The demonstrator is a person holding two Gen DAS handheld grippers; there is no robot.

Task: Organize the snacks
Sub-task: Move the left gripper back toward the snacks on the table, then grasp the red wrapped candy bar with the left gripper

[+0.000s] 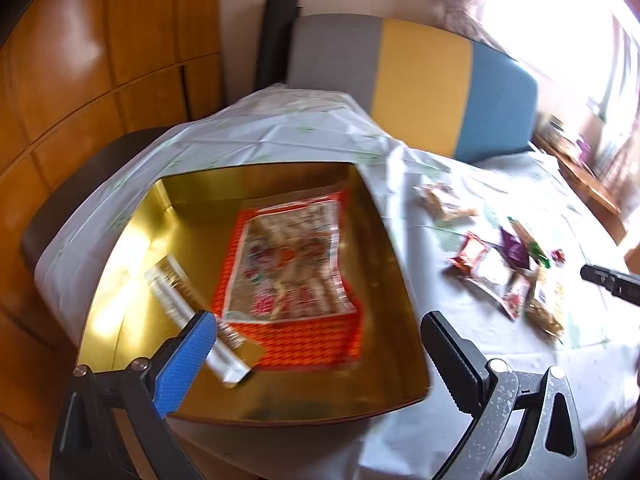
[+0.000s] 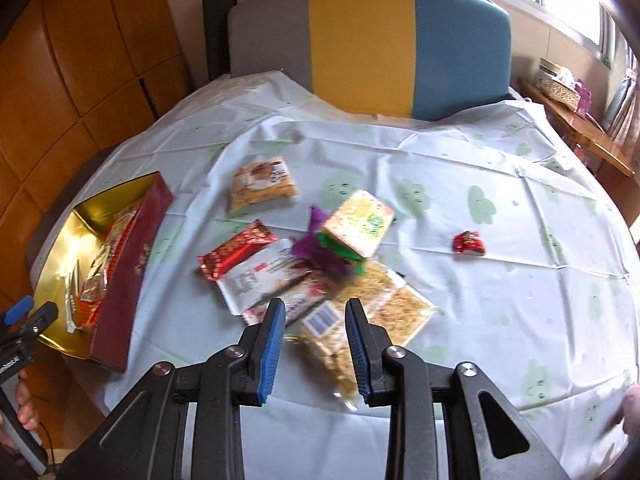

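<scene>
A gold-lined box with dark red outer walls sits at the table's left edge. Inside lie a large orange snack bag and a slim white packet. My left gripper is open above the box's near side, holding nothing. My right gripper is open over a pile of snacks: a clear bag of puffed snacks, a white packet, a red bar and a yellow cracker pack. The clear bag lies between its fingers.
A tan snack pack and a small red candy lie apart on the white tablecloth. A grey, yellow and blue chair back stands behind the table. Wooden cabinets are at the left.
</scene>
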